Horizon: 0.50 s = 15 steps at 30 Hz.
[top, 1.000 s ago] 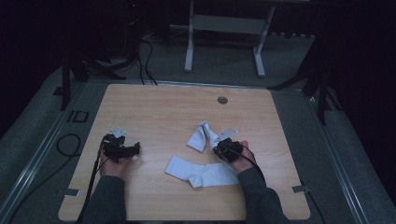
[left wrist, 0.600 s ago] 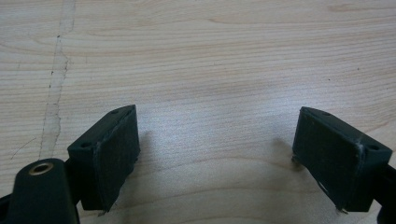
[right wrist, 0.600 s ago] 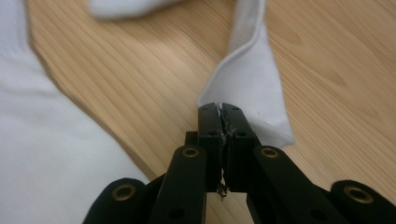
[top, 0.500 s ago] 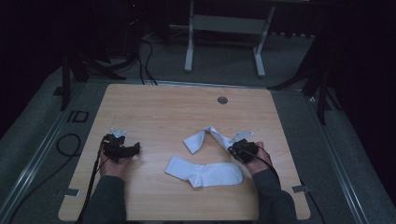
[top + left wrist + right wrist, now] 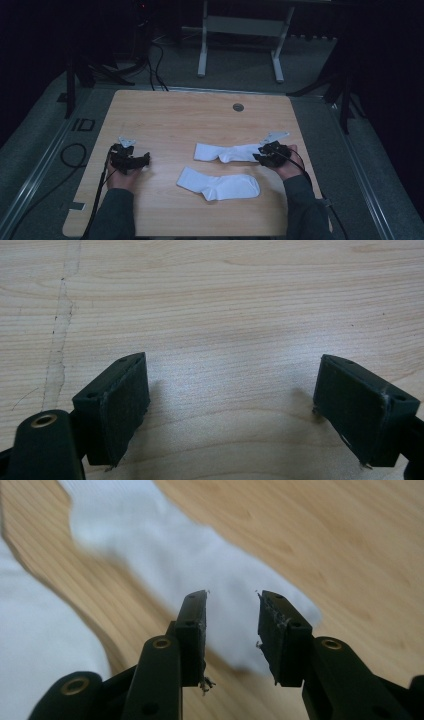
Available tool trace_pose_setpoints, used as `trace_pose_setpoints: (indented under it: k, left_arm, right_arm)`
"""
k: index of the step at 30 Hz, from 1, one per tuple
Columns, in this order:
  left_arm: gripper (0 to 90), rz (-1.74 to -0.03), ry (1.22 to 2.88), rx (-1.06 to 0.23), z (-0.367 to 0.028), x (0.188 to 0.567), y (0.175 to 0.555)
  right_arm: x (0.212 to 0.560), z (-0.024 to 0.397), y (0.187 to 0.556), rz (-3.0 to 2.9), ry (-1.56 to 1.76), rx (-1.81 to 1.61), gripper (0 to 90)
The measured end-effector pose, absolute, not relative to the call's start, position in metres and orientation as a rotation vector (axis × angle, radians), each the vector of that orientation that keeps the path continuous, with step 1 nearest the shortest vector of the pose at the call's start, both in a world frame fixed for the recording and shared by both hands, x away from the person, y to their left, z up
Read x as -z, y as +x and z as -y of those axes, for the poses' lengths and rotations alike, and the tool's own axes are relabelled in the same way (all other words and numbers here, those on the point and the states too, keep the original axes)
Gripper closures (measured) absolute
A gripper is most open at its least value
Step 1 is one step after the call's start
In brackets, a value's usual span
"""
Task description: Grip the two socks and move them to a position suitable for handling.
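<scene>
White cotton, two items: an upper sock (image 5: 230, 152) lies right of centre in the high view, a lower sock (image 5: 219, 184) just below it at centre. Neither shows a readable brand or label. Only legible marking noted: the letters "ID" (image 5: 83, 124) on the grey floor off the upper left edge of the wooden table (image 5: 170, 115).

Orientation: the upper sock's long axis runs left to right across the frame, one end pointing to frame left, the other reaching the right gripper (image 5: 263, 155). The lower sock lies roughly parallel, tilted slightly down to the right, its broad end at the right. The two socks lie close together with a narrow strip of bare wood between them.

Right gripper: its jaws have just been opening. In the right gripper view (image 5: 232, 630) they stand apart, with the sock's end on the table beyond the gap and the pads not pressing on it. The sock lies flat.

Left gripper (image 5: 135, 160): sits at lower left of the high view, well apart from both socks. In the left gripper view (image 5: 230, 405) the jaws are spread wide over bare wood, nothing between them.

Edges and room: the right hand sits near the table's right edge. The upper half of the table is bare save a small round grommet (image 5: 238, 107) at upper centre. Open wood also lies between the left gripper and the socks
</scene>
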<state>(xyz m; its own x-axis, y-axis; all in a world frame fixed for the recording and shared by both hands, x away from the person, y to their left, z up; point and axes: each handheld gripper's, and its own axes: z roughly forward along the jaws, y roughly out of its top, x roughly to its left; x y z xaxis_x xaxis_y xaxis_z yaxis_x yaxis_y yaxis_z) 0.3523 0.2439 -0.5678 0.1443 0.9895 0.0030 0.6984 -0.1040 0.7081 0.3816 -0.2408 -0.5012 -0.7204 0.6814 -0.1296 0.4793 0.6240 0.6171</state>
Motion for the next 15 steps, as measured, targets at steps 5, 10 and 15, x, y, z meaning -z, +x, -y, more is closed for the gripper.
trace_pose_setpoints:
  k: [5,10,15]
  left_arm:
    - [14.9,-1.612,1.867,-0.671,-0.244,0.568,0.352]
    - [14.9,-1.612,1.867,-0.670,-0.244,0.568,0.352]
    - [14.9,-1.612,1.867,-0.670,-0.244,0.568,0.352]
  right_arm:
    - [0.496,0.207,0.391,-2.541,0.861,-0.843,63.1]
    - [0.497,0.181,0.397,-2.587,0.808,-0.862,61.9]
    - [0.501,0.160,0.403,-2.639,0.761,-0.856,59.3]
